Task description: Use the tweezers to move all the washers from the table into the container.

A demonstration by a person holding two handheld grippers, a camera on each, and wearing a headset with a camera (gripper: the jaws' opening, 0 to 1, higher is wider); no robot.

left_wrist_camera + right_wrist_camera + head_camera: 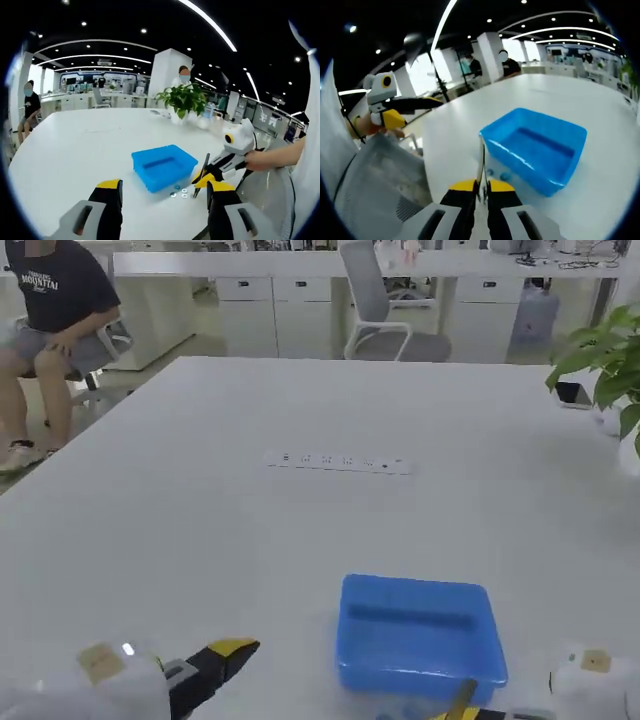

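A blue container [415, 635] sits near the table's front edge, and in the left gripper view the container [162, 167] has a few small washers [179, 192] lying just in front of it. My right gripper [481, 187] is shut on thin tweezers [482, 160], whose tip points at the washers [498, 175] beside the container [537, 147]. From the left gripper view, the right gripper [217, 172] holds the tweezers [202, 175] slanting down toward the washers. My left gripper [165, 189] is open and holds nothing. It rests at the front left [225, 655], away from the container.
A white power strip [340, 462] lies across the middle of the table [200, 520]. A potted plant [600, 360] and a phone [572, 393] are at the far right edge. A person [50, 300] sits at the far left; an office chair [385, 310] stands behind the table.
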